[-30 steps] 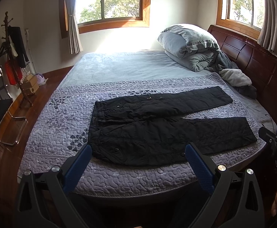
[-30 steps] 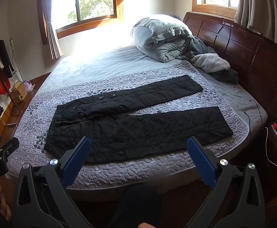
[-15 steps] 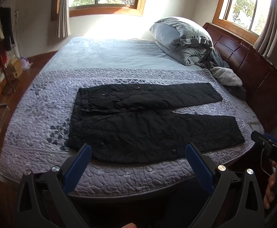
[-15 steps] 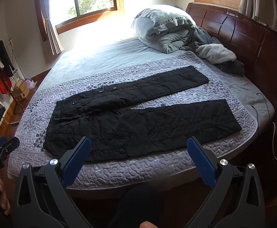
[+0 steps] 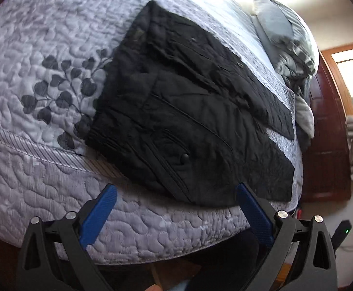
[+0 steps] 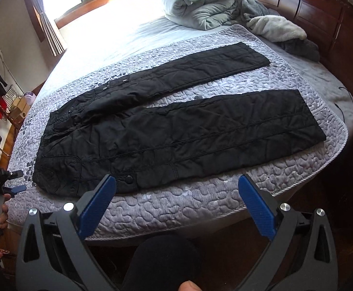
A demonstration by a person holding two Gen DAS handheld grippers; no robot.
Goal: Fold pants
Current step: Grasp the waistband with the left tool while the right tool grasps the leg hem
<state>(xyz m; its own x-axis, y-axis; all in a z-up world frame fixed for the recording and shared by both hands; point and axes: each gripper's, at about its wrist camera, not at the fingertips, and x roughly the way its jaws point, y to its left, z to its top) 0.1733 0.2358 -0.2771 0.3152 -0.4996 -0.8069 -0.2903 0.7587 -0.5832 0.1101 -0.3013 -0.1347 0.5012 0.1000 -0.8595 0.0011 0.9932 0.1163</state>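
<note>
Still pre-grasp: pants [image 6: 176, 131] lie flat mid-frame, legs apart. Left gripper [image 5: 176, 208] and right gripper [image 6: 176, 198] both gape, empty. Next, probably pinch the near leg's edge.

Left hand-held gripper [image 5: 175, 202] now close over pants [image 5: 188, 111] waistband.

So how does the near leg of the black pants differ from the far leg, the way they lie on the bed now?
The near leg lies flat and fairly smooth along the bed's front edge; the far leg angles away from it toward the bedding pile, leaving a wedge of quilt between them. The far leg is bunched and creased near the waist; the near leg is not. Both are black, quilted and unfolded, with neither gripper touching them.
</note>
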